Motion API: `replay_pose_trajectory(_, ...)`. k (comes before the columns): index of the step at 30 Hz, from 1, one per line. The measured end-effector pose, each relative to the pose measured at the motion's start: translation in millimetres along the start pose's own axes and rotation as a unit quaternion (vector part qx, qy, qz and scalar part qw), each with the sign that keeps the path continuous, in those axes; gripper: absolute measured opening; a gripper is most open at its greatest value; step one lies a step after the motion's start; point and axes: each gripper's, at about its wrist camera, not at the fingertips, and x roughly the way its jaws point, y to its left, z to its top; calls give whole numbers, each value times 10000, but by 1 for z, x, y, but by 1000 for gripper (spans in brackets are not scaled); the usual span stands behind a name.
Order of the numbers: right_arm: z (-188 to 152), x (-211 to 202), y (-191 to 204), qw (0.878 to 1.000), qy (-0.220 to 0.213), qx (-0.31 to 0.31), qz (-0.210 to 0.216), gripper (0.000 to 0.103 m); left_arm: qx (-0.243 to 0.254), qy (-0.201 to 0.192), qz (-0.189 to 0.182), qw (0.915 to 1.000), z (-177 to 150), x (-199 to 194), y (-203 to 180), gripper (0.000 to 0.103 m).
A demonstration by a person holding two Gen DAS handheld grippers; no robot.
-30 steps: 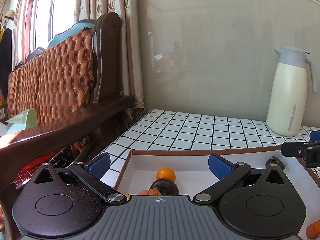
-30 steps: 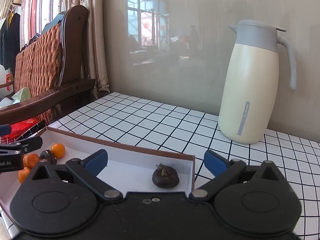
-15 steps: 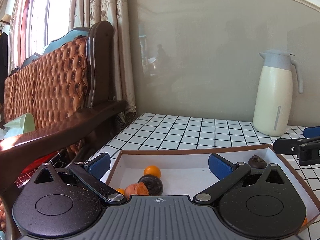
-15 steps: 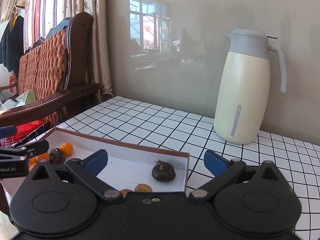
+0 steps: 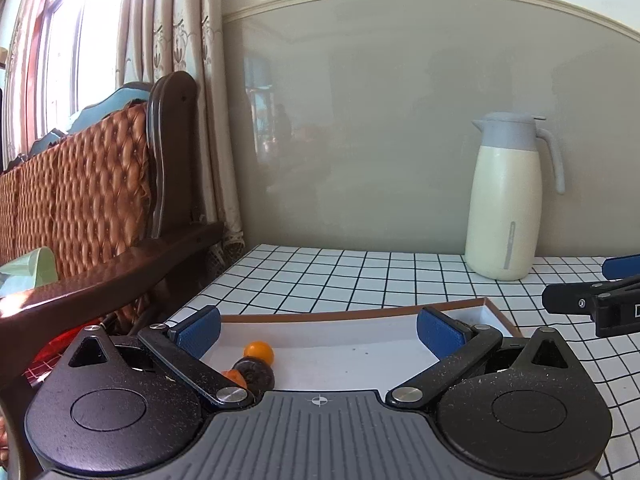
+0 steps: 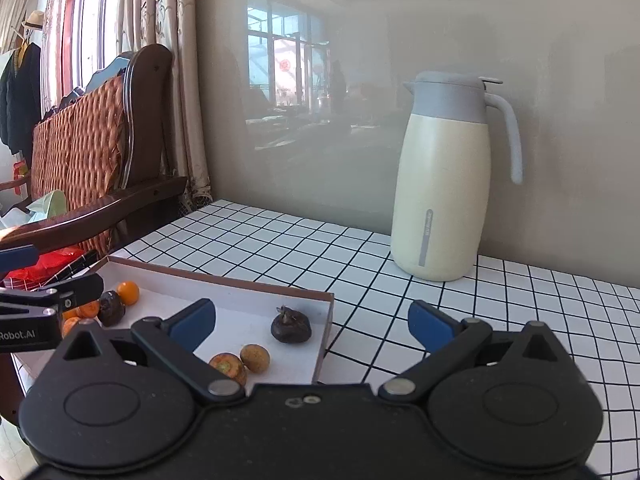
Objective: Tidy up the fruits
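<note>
Both my claws gape wide, holding nothing. My left claw (image 5: 318, 330) hangs over the white tray (image 5: 360, 354); a small orange (image 5: 259, 352) and dark fruit (image 5: 256, 372) lie just beside its left finger. My right claw (image 6: 312, 322) straddles the tray's right corner, another dark fruit (image 6: 291, 329) between its fingers.

bare grid tabletop (image 6: 360, 272) right of tray (image 6: 224, 280); jug (image 6: 440, 184) blocks the back

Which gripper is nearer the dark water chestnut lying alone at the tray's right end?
Right. The right gripper is open just behind the water chestnut. The left gripper is open over the tray's other end, beside the small orange.
</note>
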Motion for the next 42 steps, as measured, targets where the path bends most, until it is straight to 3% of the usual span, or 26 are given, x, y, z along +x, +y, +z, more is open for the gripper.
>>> replay_pose_trajectory(6, -2, -60, -10, 9997, -256, -16, -36, 97, -67, -41, -89, 9999, -5, -49, -3, 103)
replay_pose_trajectory(15, -30, -135, -8, 9992, -316, -128, -186, 97, -239, 214, -39, 9995, -25, -113, 6, 103)
replay_pose_trajectory(20, -57, -165, -6, 9992, -226, -211, -263, 97, -486, 48, -103, 9988, -44, -156, 8, 103)
replay_pose_trajectory(24, -75, -189, -8, 9980, -366, -290, -432, 97, -220, -89, -83, 9997, -59, -184, 1, 103)
replay_pose_trajectory(37, -103, -203, 8, 9969, -332, -444, -567, 97, -551, -343, -260, 9976, -82, -216, 3, 103)
replay_pose_trajectory(42, -106, -198, 16, 9956, -238, -637, -650, 97, -509, -378, -137, 9979, -83, -214, -2, 103)
